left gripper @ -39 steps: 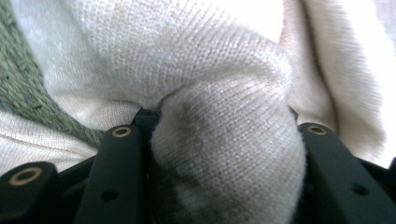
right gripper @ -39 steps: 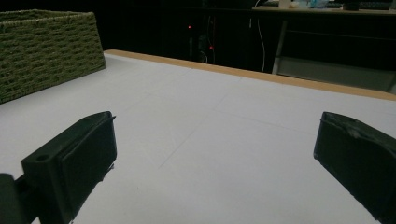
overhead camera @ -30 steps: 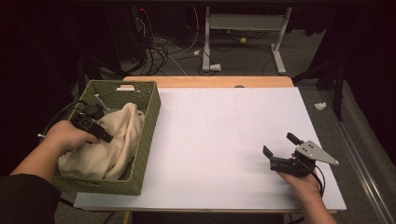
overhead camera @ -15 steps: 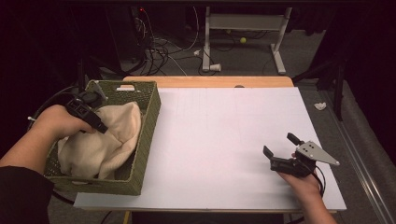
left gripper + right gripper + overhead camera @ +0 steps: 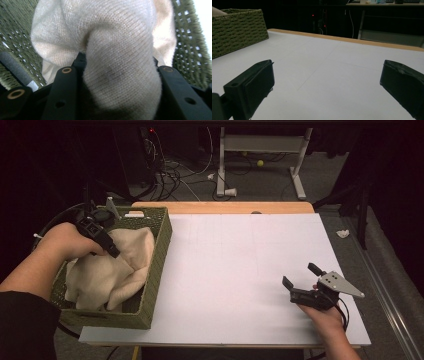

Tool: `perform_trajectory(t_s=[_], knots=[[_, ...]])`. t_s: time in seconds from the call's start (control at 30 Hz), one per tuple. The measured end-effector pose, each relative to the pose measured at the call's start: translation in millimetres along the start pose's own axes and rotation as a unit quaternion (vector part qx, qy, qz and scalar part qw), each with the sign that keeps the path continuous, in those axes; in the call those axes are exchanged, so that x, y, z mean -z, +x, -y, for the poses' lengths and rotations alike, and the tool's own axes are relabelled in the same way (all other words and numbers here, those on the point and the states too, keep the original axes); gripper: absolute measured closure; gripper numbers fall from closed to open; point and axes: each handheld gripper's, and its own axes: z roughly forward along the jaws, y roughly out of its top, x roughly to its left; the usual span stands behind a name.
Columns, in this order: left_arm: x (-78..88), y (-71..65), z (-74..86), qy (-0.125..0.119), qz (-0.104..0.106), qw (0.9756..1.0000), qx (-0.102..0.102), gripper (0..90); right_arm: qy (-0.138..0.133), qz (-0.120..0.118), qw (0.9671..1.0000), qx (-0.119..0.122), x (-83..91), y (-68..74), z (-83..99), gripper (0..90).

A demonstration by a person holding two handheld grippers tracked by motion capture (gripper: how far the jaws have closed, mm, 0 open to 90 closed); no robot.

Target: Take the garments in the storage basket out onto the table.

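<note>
At the table's left edge, the left gripper (image 5: 102,237) is clamped on a thick fold of the cream cloth (image 5: 112,270), which lies bunched in the green basket (image 5: 161,251). From above, its jaws are half buried in the fabric and hard to separate from the hand (image 5: 67,242). The left gripper view settles it: both black jaws press the knit fold (image 5: 122,82) between them, and the cloth blocks most of the basket's weave behind. How much cloth sits below the rim cannot be told. Well apart, near the white table's (image 5: 240,265) front right corner, the right gripper (image 5: 302,281) rests with its jaws spread wide and nothing between them; its own view shows bare tabletop (image 5: 324,75) there.
</note>
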Motion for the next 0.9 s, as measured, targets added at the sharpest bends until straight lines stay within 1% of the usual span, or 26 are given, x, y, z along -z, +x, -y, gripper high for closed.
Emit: perform_trajectory(t_s=[0.07, 0.13, 0.2, 0.27, 0.4, 0.43, 0.53, 0.6, 0.67, 0.7, 0.8, 0.9], knots=[[6.1, -3.9, -2.7, -0.001, -0.002, 1.0000, -0.007, 53.2, 0.000, 0.000, 1.0000, 0.000, 0.0, -0.3, 0.3, 0.0], [11.8, -6.8, -4.5, -0.005, 0.003, 0.9999, -0.013, 53.2, -0.001, 0.001, 1.0000, -0.001, 0.2, -0.8, 0.2, 0.0], [17.5, -8.7, -5.4, -0.008, 0.004, 0.9999, -0.014, 53.2, -0.001, 0.001, 1.0000, -0.001, 0.6, -1.1, 0.1, 0.0], [19.8, -9.8, -5.9, -0.008, 0.002, 0.9999, -0.015, 53.2, -0.002, 0.001, 1.0000, 0.000, 0.7, -1.2, 0.1, 0.0], [29.2, -16.2, -9.6, -0.014, -0.004, 0.9996, -0.024, 53.2, -0.003, 0.002, 1.0000, -0.001, 0.8, -1.3, -0.1, 0.0], [31.9, -18.3, -11.3, -0.019, -0.004, 0.9995, -0.025, 53.2, -0.002, 0.002, 1.0000, -0.001, 0.8, -1.2, 0.0, 0.0], [39.5, -26.8, -15.8, -0.020, -0.008, 0.9991, -0.035, 53.1, -0.004, 0.002, 1.0000, -0.002, 1.5, -1.2, -0.2, 0.0], [45.8, -32.6, -19.6, -0.022, -0.007, 0.9988, -0.042, 53.2, -0.005, 0.002, 1.0000, -0.003, 2.1, -1.2, -0.5, 0.0], [50.2, -37.5, -24.0, -0.024, -0.008, 0.9987, -0.044, 53.2, -0.004, -0.001, 0.9999, -0.010, 1.4, -1.6, -0.5, 0.0], [52.4, -40.8, -27.3, -0.023, -0.008, 0.9985, -0.049, 53.2, -0.004, -0.001, 0.9999, -0.013, 1.0, -1.5, -0.5, 0.0], [57.7, -50.7, -36.1, -0.025, -0.016, 0.9979, -0.059, 53.2, -0.005, -0.002, 0.9999, -0.011, 1.1, -0.6, -0.8, 0.0], [62.6, -57.5, -41.2, -0.030, -0.016, 0.9973, -0.065, 53.2, -0.007, -0.001, 0.9999, -0.011, 1.4, -0.8, -1.2, 0.0]])
